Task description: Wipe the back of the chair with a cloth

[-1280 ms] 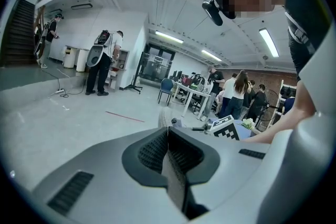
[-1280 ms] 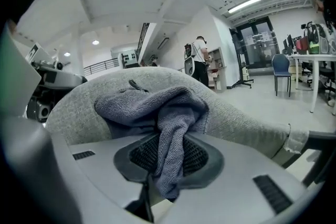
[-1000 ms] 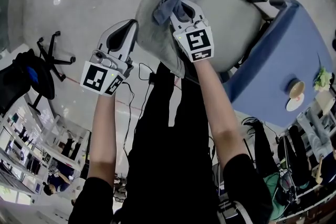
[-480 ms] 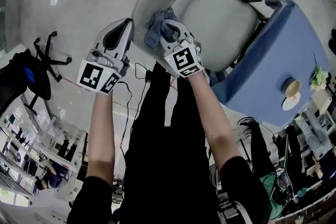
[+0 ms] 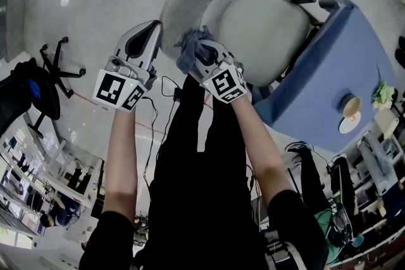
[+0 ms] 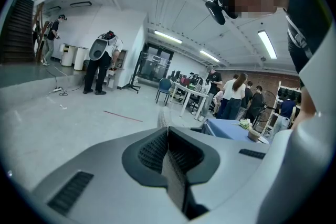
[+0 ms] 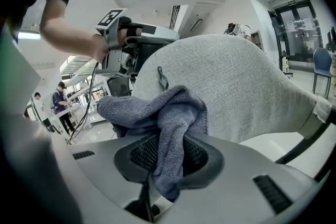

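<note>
The right gripper (image 7: 167, 157) has its jaws clamped on a crumpled blue-grey terry cloth (image 7: 157, 113), which lies against the light grey fabric chair back (image 7: 226, 86). In the head view, at the right gripper's 9 o'clock, the left gripper (image 5: 150, 31) hangs just beside that backrest, jaws together on nothing.

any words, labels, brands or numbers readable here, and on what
None can be read in any view.
The marker cube on the left gripper and the marker cube on the right gripper: black-and-white square patterns only, no letters or digits.
The cloth and chair back: plain, no label showing.
Things on the blue table: too small to read.
</note>
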`<state>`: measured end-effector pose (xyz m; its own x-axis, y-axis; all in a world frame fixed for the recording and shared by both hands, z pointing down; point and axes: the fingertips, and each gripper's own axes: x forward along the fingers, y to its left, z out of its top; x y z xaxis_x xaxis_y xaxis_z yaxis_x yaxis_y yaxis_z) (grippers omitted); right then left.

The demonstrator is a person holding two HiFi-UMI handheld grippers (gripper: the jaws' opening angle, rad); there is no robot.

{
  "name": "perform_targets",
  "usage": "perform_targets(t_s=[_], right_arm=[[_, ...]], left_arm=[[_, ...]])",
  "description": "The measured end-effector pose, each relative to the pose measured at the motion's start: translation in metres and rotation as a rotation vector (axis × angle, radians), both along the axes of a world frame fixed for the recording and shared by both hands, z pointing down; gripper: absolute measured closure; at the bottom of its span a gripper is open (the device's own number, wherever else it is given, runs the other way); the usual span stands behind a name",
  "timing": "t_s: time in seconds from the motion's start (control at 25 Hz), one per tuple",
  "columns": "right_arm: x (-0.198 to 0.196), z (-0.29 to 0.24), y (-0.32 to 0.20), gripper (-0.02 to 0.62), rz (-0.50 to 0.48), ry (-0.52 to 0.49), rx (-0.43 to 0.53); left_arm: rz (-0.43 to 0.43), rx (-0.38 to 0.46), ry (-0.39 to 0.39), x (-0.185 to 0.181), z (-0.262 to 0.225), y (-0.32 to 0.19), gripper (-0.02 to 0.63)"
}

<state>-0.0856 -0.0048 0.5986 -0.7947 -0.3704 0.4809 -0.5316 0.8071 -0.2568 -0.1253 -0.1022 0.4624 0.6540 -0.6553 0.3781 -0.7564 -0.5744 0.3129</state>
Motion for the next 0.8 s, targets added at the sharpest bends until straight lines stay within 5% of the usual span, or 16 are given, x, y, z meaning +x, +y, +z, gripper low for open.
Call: perform_targets(t_s=[0.8], right_arm=[[0.013,0.023,0.036,0.488,0.090,-0.087,-0.169]], left_arm=[[-0.008,-0.004,0.014,0.000,0.000,0.000,0.581]])
